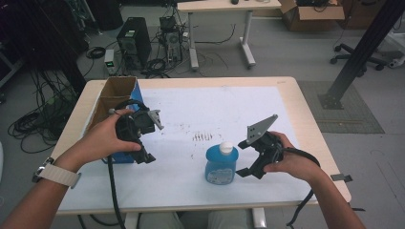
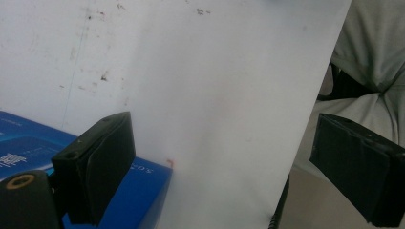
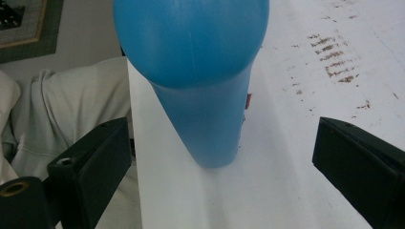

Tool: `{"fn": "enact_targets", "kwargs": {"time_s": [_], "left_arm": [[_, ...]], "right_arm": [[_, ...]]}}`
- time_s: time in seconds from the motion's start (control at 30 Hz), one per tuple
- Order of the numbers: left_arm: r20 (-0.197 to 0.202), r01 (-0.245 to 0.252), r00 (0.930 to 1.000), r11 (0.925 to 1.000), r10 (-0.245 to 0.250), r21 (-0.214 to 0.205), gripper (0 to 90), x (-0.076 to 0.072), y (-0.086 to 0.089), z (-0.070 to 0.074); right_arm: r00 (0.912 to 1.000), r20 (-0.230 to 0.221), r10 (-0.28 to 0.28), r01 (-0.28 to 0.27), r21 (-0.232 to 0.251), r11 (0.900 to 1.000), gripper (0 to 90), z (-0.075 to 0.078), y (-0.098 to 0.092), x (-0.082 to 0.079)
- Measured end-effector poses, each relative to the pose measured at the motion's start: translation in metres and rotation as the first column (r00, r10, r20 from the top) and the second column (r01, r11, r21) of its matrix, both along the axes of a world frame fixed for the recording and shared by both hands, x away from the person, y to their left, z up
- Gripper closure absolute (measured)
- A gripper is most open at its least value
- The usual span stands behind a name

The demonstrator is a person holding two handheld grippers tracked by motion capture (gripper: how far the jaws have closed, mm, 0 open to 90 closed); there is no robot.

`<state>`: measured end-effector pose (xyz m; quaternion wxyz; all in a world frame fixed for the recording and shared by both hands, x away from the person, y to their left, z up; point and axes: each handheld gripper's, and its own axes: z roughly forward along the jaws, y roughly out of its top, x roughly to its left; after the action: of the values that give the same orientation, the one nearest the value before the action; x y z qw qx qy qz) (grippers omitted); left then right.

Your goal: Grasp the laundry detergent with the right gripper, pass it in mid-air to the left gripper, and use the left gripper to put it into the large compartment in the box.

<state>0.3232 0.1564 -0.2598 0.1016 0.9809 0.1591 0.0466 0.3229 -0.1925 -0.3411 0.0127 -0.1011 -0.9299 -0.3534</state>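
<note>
A light wooden table [image 1: 310, 129] with rounded corners carries a white sheet [image 1: 191, 114] that covers most of its top and leaves bare wood along the left and right edges. The sheet is scuffed, with a patch of short brown marks [image 1: 202, 137] near its middle and faint specks around it.

A blue bottle [image 1: 221, 163] with a white cap stands upright on the sheet, toward the table's near edge and a little right of centre. The right gripper [image 1: 245, 159] is just beside it on its right; its jaws stand wide open on either side of the bottle's base without touching it, as the right gripper view shows [image 3: 205, 95].

The left gripper [image 1: 143, 143] is held over the left part of the table. Its jaws are open with nothing between them. In the left gripper view they hang above the near edge of the sheet and a corner of a blue box [image 2: 143, 186]. That open cardboard box [image 1: 117, 93], blue on its outside, lies along the table's left edge.

Beyond the far edge is a grey floor with a computer tower [image 1: 134, 40], tangled cables [image 1: 36, 119], a second table [image 1: 224, 5], a cardboard carton [image 1: 310, 14], an office chair base [image 1: 363, 59] and a dark slanted post [image 1: 360, 52] on a mat.
</note>
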Motion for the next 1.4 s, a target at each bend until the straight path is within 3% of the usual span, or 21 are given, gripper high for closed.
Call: {"fn": "enact_targets", "kwargs": {"time_s": [0.3, 1.17, 1.4], "left_arm": [[0.001, -0.004, 1.0, 1.0, 0.004, -0.005, 8.2, 0.0, 0.002, 0.0], [0.002, -0.012, 0.9999, 0.9999, 0.012, -0.009, 8.3, 0.002, 0.002, 0.0], [0.003, -0.01, 1.0, 0.9999, 0.01, -0.008, 8.3, 0.001, 0.001, 0.0]], "right_arm": [[1.0, -0.004, 0.001, -0.001, 0.033, 0.9995, 5.7, -0.004, 0.0, 0.0], [0.9999, 0.006, -0.009, 0.008, 0.068, 0.9977, 4.3, -0.016, 0.006, 0.0], [0.9999, 0.015, -0.003, 0.001, 0.101, 0.9949, 4.8, -0.016, 0.008, 0.0]]}}
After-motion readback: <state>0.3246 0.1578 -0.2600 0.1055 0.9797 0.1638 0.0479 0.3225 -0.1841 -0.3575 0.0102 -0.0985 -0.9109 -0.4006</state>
